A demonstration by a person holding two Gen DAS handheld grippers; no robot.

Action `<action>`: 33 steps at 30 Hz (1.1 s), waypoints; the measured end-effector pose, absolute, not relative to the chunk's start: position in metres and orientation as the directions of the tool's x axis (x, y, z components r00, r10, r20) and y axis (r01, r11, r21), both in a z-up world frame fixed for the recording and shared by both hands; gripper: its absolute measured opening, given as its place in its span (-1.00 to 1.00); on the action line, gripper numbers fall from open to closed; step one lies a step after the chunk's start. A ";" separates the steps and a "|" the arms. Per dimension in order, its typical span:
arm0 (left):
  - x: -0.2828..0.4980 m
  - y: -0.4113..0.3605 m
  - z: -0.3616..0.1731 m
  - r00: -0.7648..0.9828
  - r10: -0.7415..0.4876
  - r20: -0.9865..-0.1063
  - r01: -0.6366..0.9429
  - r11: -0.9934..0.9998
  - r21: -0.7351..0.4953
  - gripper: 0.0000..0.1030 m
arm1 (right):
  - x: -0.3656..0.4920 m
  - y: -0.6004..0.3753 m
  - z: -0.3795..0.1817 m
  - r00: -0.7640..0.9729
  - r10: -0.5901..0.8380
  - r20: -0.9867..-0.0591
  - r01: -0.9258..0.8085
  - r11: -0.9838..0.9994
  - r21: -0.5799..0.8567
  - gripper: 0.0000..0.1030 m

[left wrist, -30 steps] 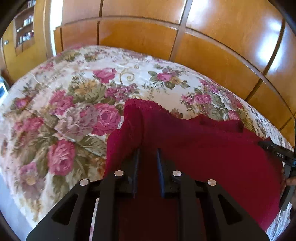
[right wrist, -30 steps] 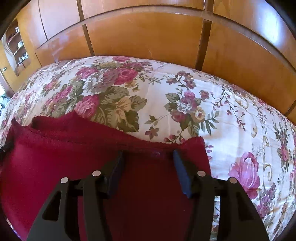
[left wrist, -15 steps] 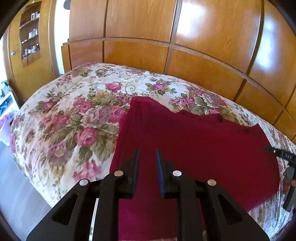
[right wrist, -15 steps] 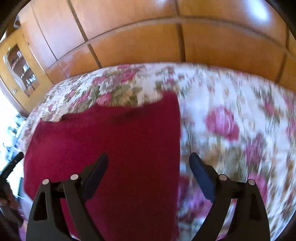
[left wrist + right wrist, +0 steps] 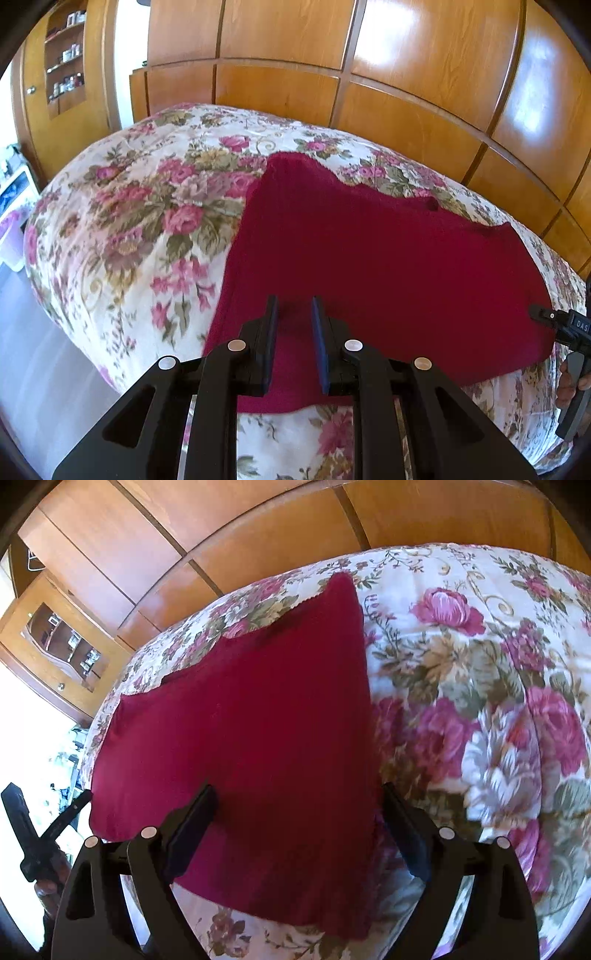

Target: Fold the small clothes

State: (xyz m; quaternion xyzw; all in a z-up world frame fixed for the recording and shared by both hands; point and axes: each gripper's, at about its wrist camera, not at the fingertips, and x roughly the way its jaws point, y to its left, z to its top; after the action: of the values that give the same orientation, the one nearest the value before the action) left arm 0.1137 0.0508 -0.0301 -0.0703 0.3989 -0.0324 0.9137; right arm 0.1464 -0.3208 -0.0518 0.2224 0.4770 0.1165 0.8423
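Note:
A dark red knitted garment [image 5: 369, 258] lies flat, folded, on the flowered bedspread [image 5: 129, 221]. It also shows in the right wrist view [image 5: 258, 738]. My left gripper [image 5: 293, 306] hovers above the garment's near left part, its jaws a narrow gap apart and empty. My right gripper [image 5: 299, 794] hovers above the garment's near right part, its jaws wide apart and empty. The right gripper's body shows at the right edge of the left wrist view [image 5: 569, 332]. The left gripper's body shows at the left edge of the right wrist view [image 5: 33, 830].
A wooden panelled wardrobe [image 5: 406, 74] stands behind the bed. A wooden cabinet with shelves [image 5: 62, 62] is at the far left. Grey floor [image 5: 37, 369] lies left of the bed's edge.
Both grippers have pulled up and back from the garment. The right gripper has opened wider and turned left. The left gripper's jaws have parted slightly. The garment lies where it was.

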 end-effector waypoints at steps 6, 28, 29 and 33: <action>0.102 0.053 -0.032 0.694 -0.136 -0.707 -0.015 0.979 -0.203 0.18 | 0.145 -0.309 -0.050 0.491 0.429 -0.758 -0.010 0.873 0.487 0.10; 0.107 0.100 -0.024 0.689 -0.332 -0.644 0.005 0.891 -0.454 -0.10 | 0.174 -0.172 0.072 0.571 0.471 -0.673 -0.334 0.882 0.334 -0.52; 0.108 0.103 -0.023 0.688 -0.347 -0.637 0.007 0.881 -0.473 -0.10 | 0.177 -0.161 0.073 0.566 0.472 -0.676 -0.351 0.880 0.320 -0.52; 0.111 0.121 -0.023 0.681 -0.411 -0.606 0.010 0.833 -0.554 -0.09 | 0.186 -0.100 0.062 0.515 0.490 -0.703 -0.438 0.856 0.275 -0.52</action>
State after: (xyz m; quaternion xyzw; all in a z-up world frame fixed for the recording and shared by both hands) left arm 0.1109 0.1206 -0.0227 -0.2633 0.3812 -0.1200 0.8781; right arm 0.1856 -0.0997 0.0621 0.0312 0.4138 0.2665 0.8699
